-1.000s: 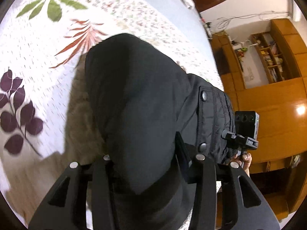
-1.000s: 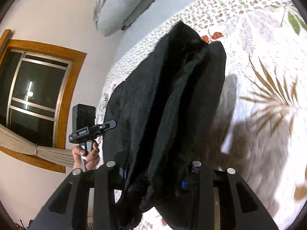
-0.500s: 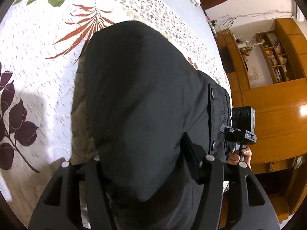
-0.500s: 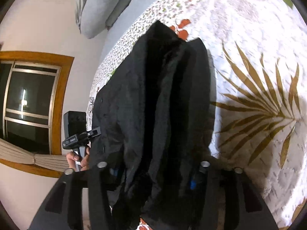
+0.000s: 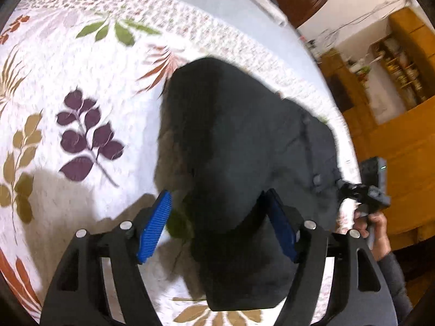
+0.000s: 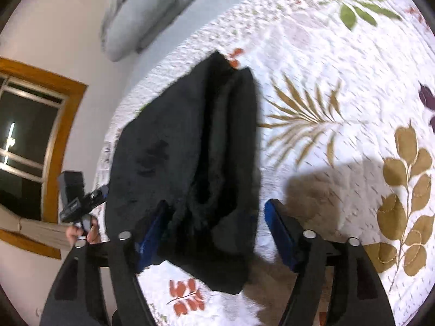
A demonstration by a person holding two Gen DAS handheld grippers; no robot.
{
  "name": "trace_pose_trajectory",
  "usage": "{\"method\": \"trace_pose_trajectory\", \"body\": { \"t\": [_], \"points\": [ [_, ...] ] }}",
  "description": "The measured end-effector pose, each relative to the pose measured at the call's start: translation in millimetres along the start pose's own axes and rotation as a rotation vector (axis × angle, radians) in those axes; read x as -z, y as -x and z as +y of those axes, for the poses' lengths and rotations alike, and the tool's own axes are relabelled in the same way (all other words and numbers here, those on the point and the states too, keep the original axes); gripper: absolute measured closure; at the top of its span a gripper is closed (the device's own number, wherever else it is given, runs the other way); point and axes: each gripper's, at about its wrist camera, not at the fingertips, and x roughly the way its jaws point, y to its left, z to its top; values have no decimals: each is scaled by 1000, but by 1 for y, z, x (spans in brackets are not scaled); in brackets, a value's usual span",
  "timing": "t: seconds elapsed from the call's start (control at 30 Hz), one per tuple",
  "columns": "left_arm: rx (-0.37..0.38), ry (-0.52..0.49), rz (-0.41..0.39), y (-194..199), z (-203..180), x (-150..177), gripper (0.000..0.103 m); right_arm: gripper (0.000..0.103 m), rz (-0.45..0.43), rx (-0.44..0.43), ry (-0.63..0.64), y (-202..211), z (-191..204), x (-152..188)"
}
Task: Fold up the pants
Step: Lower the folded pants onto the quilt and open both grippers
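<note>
The black pants lie folded in a thick bundle on the leaf-print bedspread. My left gripper is open, its blue pads spread on either side of the bundle's near end. In the right wrist view the pants lie folded lengthwise, with the fleecy lining showing along the fold. My right gripper is open too, jaws wide, the cloth lying loose between them. Each view shows the other hand-held gripper at the far side of the pants.
The bedspread stretches around the pants. Grey pillows lie at the bed's head. A wood-framed window is on the wall. Wooden cabinets and shelves stand past the bed's edge.
Both grippers were shut on the pants and have opened. The pants have dropped onto the bedspread, and both grippers have drawn back a little.
</note>
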Motion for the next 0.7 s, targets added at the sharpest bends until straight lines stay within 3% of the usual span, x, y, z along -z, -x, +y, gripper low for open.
{"method": "trace_pose_trajectory", "body": {
  "t": [0.13, 0.23, 0.37, 0.47, 0.53, 0.6, 0.7],
  "points": [
    [11, 51, -3, 0, 8, 2, 31, 29, -3, 18, -8, 1, 5, 0],
    [42, 58, -57, 20, 3, 6, 32, 29, -55, 39, -6, 21, 10, 3],
    [3, 42, -154, 55, -8, 19, 15, 28, -130, 15, 37, 49, 39, 19],
    [3, 84, -212, 86, -17, 47, 14, 28, -182, 17, 76, 65, 64, 56],
    [-2, 59, -236, 100, -33, 68, 13, 28, -201, 40, 75, 70, 71, 79],
    [-21, 36, -254, 113, -46, 92, 11, 11, -219, 86, 57, 75, 75, 108],
    [-33, 42, -286, 130, -58, 139, 6, 7, -233, 166, 34, 85, 70, 154]
  ]
}}
